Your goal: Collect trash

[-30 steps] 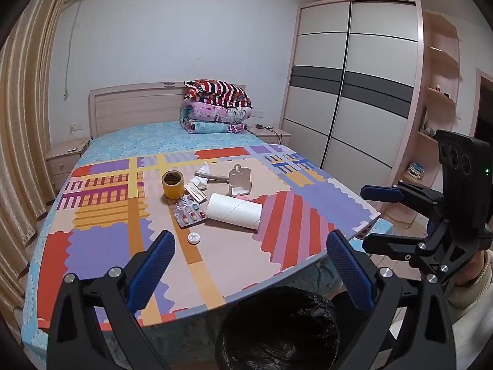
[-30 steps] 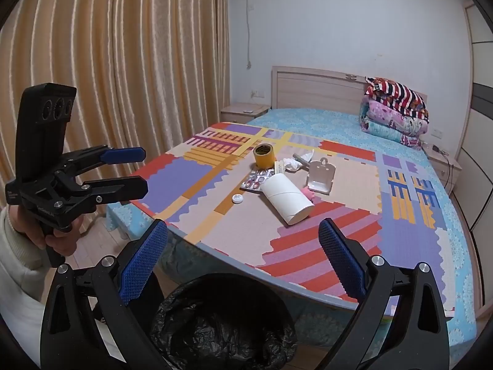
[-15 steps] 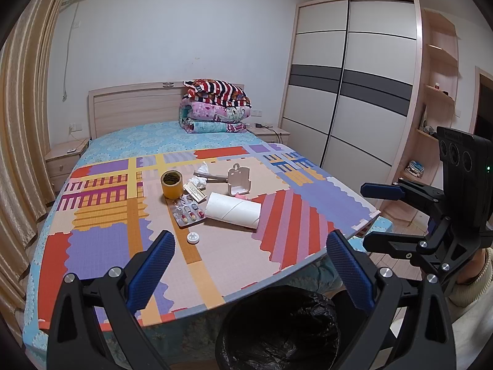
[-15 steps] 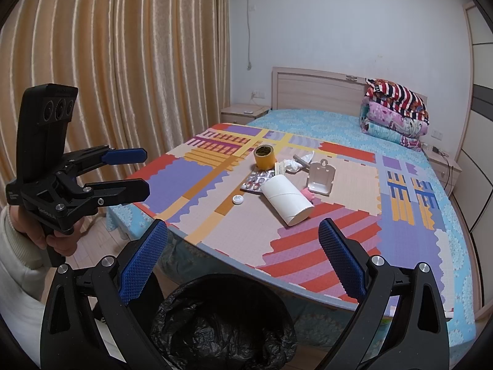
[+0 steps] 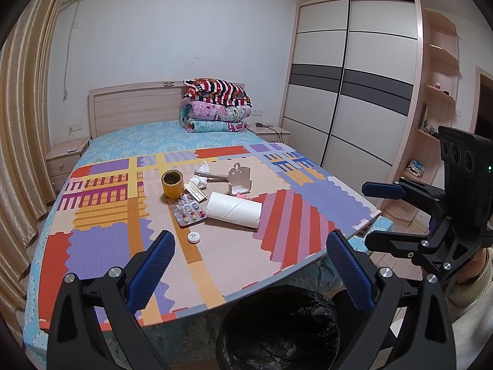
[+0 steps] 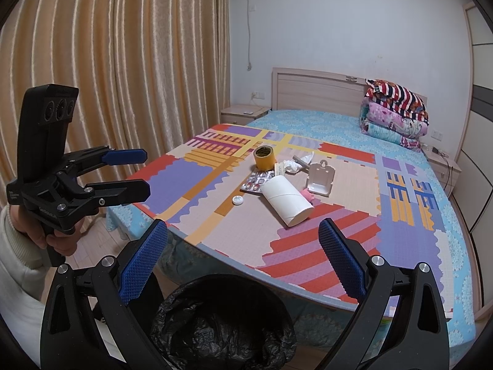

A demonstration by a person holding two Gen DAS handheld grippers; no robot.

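Litter lies in a cluster on a colourful foam mat [image 5: 101, 246] spread over the bed: a white cardboard tube [image 5: 234, 209] [image 6: 286, 200], a yellow tape roll [image 5: 172, 183] [image 6: 265, 157], a pill blister pack [image 5: 188, 213] [image 6: 257, 182], a white cap [image 5: 194, 238] [image 6: 237, 200], crumpled tissue [image 6: 292, 166] and a beige plastic holder [image 5: 239, 182] [image 6: 320, 178]. A bin lined with a black bag [image 5: 277, 330] [image 6: 222, 323] stands at the bed's near edge. My left gripper [image 5: 251, 246] [image 6: 144, 172] and right gripper [image 6: 243, 240] [image 5: 369, 214] hover above the bin, both open and empty.
Folded quilts [image 5: 215, 104] are stacked by the headboard. Curtains [image 6: 123, 61] hang to the left of the bed and a sliding wardrobe [image 5: 348, 92] stands to its right. Nightstands flank the headboard. A person's hand [image 6: 46, 237] in a white sleeve holds the left gripper.
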